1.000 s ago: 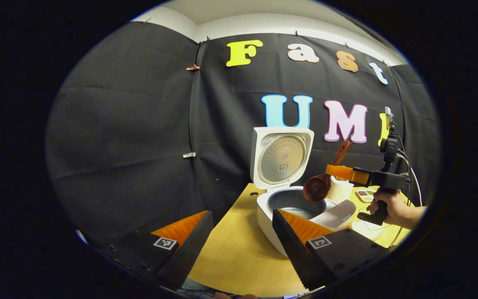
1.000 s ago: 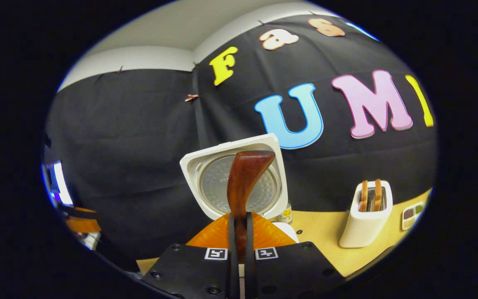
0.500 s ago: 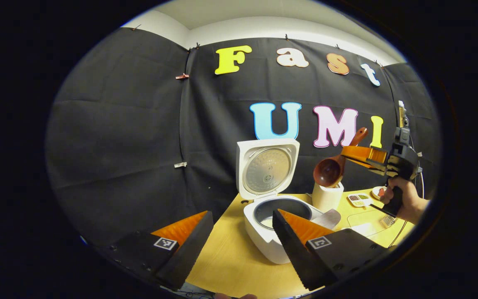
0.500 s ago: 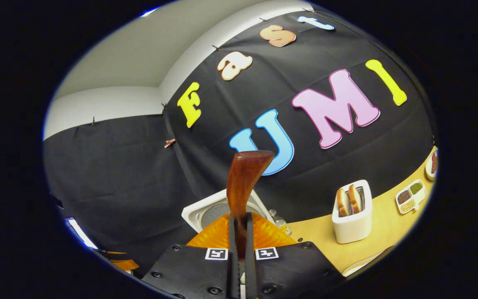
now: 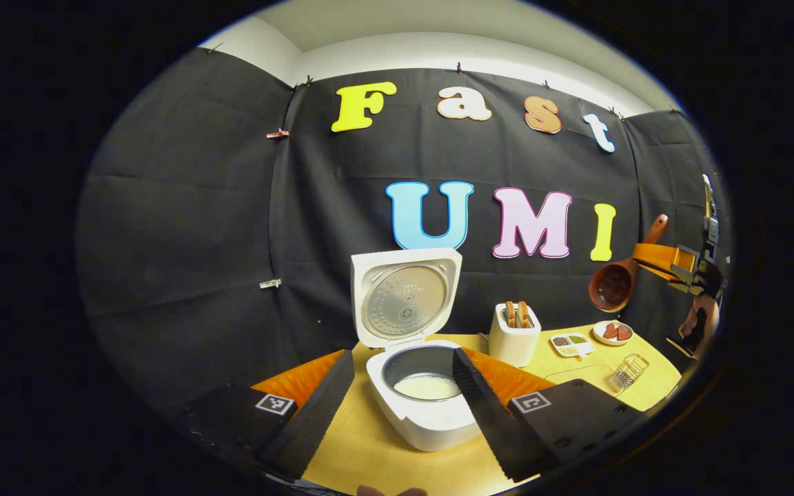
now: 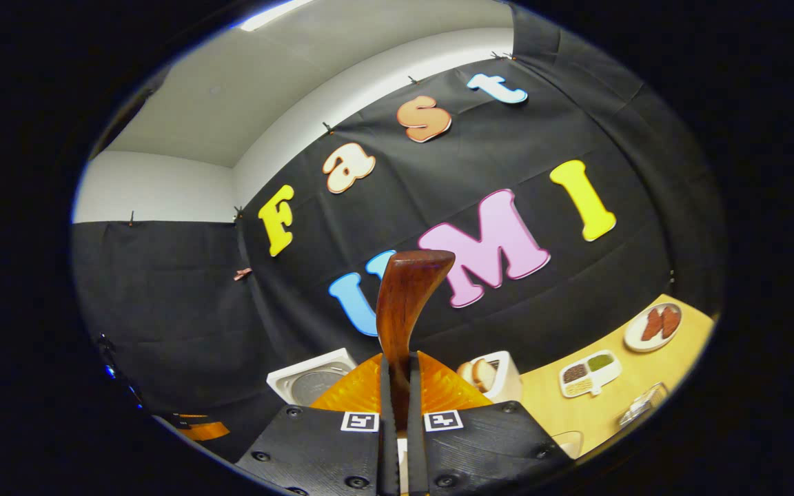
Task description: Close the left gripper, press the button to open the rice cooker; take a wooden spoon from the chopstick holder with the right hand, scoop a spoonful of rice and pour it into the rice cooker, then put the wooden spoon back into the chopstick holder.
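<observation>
The white rice cooker stands open on the wooden table, its lid upright and white rice in the pot. My left gripper hovers in front of it, open, with nothing between its fingers. Far right and high above the table, my right gripper holds the wooden spoon, bowl tilted down and left. In the right gripper view the right gripper is shut on the spoon's handle, which rises straight ahead. The cooker lid sits low at the left there.
A white toaster with bread stands right of the cooker. Beyond it lie a compartment dish, a small plate of sausage and a wire holder. A hand grips the right gripper's handle.
My right gripper has carried the spoon up and to the right, away from the cooker. My left gripper has drawn back, so the cooker looks smaller and more central.
</observation>
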